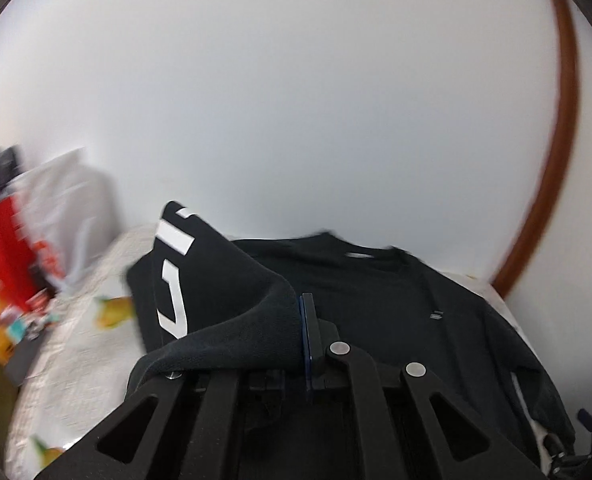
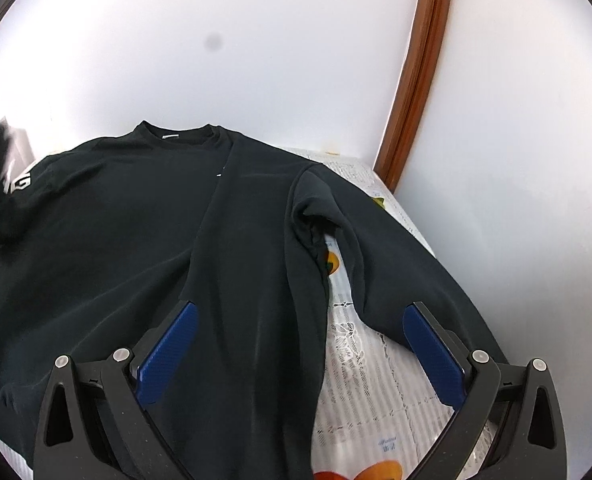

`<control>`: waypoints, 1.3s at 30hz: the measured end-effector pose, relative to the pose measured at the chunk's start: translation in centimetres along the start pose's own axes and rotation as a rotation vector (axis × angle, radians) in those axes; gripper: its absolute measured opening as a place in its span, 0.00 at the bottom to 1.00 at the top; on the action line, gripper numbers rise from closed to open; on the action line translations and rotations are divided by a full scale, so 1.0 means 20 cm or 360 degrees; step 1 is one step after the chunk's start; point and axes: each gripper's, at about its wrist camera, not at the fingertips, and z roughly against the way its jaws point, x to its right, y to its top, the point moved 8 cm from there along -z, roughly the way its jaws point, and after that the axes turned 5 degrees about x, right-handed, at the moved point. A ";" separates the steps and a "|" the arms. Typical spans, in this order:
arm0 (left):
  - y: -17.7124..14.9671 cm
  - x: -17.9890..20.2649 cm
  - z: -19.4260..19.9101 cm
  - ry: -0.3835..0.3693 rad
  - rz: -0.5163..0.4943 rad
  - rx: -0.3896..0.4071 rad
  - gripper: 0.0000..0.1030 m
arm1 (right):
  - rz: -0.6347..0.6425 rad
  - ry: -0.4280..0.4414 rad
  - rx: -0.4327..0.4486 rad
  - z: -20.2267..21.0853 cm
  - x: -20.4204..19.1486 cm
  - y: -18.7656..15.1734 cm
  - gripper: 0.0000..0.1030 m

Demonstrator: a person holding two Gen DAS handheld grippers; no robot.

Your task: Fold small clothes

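White wall behind a patterned bedcover (image 2: 375, 364); black sweatshirt (image 2: 144, 220) lies spread on it; left gripper (image 1: 301, 332) pinched on the lettered sleeve (image 1: 216, 280), lifted; right gripper (image 2: 299, 344) wide open, empty, above the hem; fabric judged soft, limp, best taken at edges; clutter (image 1: 4, 264) far left, clear of work.

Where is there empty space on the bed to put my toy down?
Bare cover shows between the black sweatshirt's body and its sleeve, and along the right edge by the wall. The sweatshirt fills the middle, and bags crowd the left end.
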 end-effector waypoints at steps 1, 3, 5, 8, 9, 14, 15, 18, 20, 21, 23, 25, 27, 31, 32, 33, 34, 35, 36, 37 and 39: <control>-0.01 0.11 -0.06 -0.0048 -0.0030 -0.0030 0.06 | 0.0007 0.0004 -0.0002 -0.02 0.01 0.00 0.98; -0.03 0.26 -0.13 -0.0115 -0.0074 -0.0088 0.06 | 0.0027 -0.0003 -0.0002 -0.03 0.03 -0.04 0.98; -0.07 0.37 -0.19 -0.0151 -0.0109 -0.0117 0.06 | 0.0039 -0.0005 -0.0007 -0.06 0.05 -0.07 0.98; -0.13 0.50 -0.28 -0.0185 -0.0147 -0.0179 0.06 | 0.0021 0.0034 -0.0044 -0.09 0.09 -0.14 0.98; -0.15 0.53 -0.31 -0.0198 -0.0151 -0.0204 0.06 | 0.0003 0.0049 -0.0057 -0.10 0.11 -0.17 0.98; -0.25 0.62 -0.40 -0.0175 -0.0149 -0.0297 0.06 | -0.0020 0.0035 -0.0071 -0.11 0.17 -0.22 0.98; -0.26 0.62 -0.40 -0.0180 -0.0143 -0.0313 0.06 | -0.0024 0.0034 -0.0078 -0.11 0.18 -0.23 0.98; -0.29 0.65 -0.36 -0.0199 -0.0146 -0.0372 0.14 | -0.0025 0.0023 -0.0091 -0.09 0.19 -0.25 0.98; -0.28 0.68 -0.30 -0.0238 -0.0169 -0.0379 0.40 | -0.0021 0.0013 -0.0093 -0.08 0.18 -0.25 0.98; -0.27 0.70 -0.26 -0.0259 -0.0174 -0.0366 0.46 | -0.0016 0.0013 -0.0085 -0.06 0.17 -0.23 0.98; -0.23 0.71 -0.13 -0.0325 -0.0186 -0.0301 0.62 | -0.0002 0.0020 -0.0062 -0.01 0.14 -0.21 0.98; -0.19 0.71 -0.01 -0.0364 -0.0214 -0.0241 0.67 | 0.0021 0.0025 -0.0029 0.04 0.10 -0.16 0.98; -0.15 0.68 0.10 -0.0375 -0.0238 -0.0206 0.70 | 0.0047 0.0036 -0.0013 0.09 0.04 -0.12 0.98; -0.15 0.47 0.27 -0.0303 -0.0245 -0.0170 0.73 | 0.0046 0.0117 0.0008 0.14 -0.11 -0.03 0.83; -0.15 0.41 0.29 -0.0269 -0.0237 -0.0175 0.73 | 0.0047 0.0145 0.0007 0.14 -0.15 0.00 0.79; -0.16 0.34 0.31 -0.0228 -0.0227 -0.0186 0.73 | 0.0055 0.0183 0.0003 0.14 -0.21 0.02 0.74; -0.18 0.25 0.32 -0.0177 -0.0210 -0.0201 0.73 | 0.0070 0.0226 -0.0005 0.13 -0.29 0.05 0.74; -0.21 0.15 0.33 -0.0118 -0.0190 -0.0220 0.73 | 0.0085 0.0262 -0.0005 0.12 -0.35 0.08 0.74; -0.24 0.07 0.34 -0.0074 -0.0179 -0.0238 0.73 | 0.0103 0.0304 0.0005 0.12 -0.44 0.11 0.74; -0.29 -0.05 0.35 0.0000 -0.0164 -0.0275 0.73 | 0.0122 0.0344 0.0017 0.11 -0.51 0.14 0.74; -0.38 -0.18 0.35 0.0070 -0.0150 -0.0331 0.73 | 0.0169 0.0451 0.0019 0.08 -0.69 0.18 0.76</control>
